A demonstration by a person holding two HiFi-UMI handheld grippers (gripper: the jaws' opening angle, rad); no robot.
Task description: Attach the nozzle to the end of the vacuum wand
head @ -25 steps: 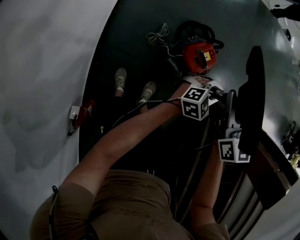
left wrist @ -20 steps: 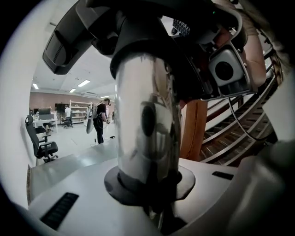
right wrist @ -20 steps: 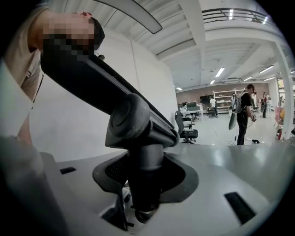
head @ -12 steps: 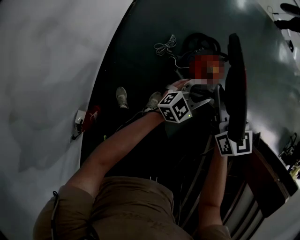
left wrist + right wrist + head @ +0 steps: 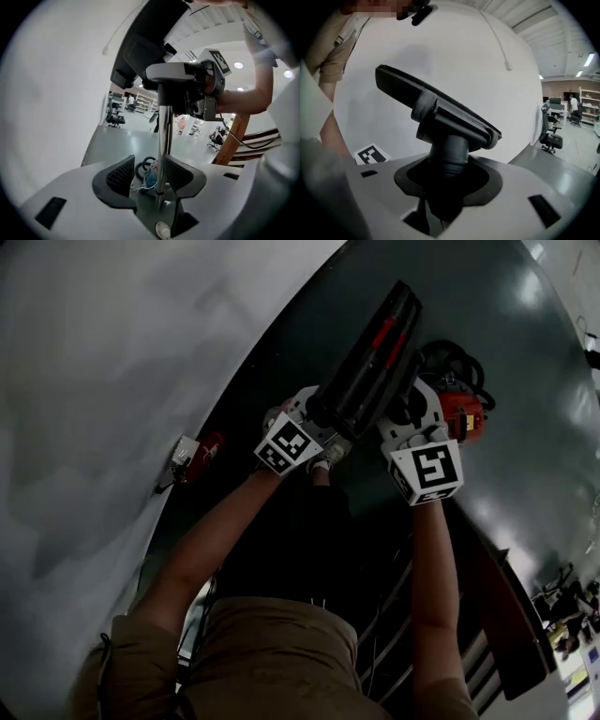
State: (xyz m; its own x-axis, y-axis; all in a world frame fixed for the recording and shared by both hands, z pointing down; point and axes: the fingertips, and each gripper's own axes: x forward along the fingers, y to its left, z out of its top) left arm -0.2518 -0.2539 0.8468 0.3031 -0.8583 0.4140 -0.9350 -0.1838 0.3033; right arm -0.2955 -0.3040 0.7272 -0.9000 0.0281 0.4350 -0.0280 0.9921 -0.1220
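The jaws of my left gripper (image 5: 149, 172) are opening. The pads are standing apart, and the chrome vacuum wand (image 5: 162, 140) is running up between them, close by one pad and clear of the other, so I am not pinching it. The jaws of my right gripper (image 5: 447, 180) are closing round nothing new: they are pressing on the round neck of the black nozzle (image 5: 440, 117) and holding it firmly. I am carrying the nozzle's flat head tilted above the jaws, in front of the white wall (image 5: 497, 103).

From my head view, I am holding both grippers up side by side. The long dark nozzle is sticking out beyond them, slanting up and away. In the left gripper view, the wand's top end is meeting the underside of the nozzle just beside my right gripper. I cannot tell whether it is fully seated. The red vacuum body (image 5: 459, 413) is sitting on the grey floor (image 5: 506, 324) with its hose coiled beside it.
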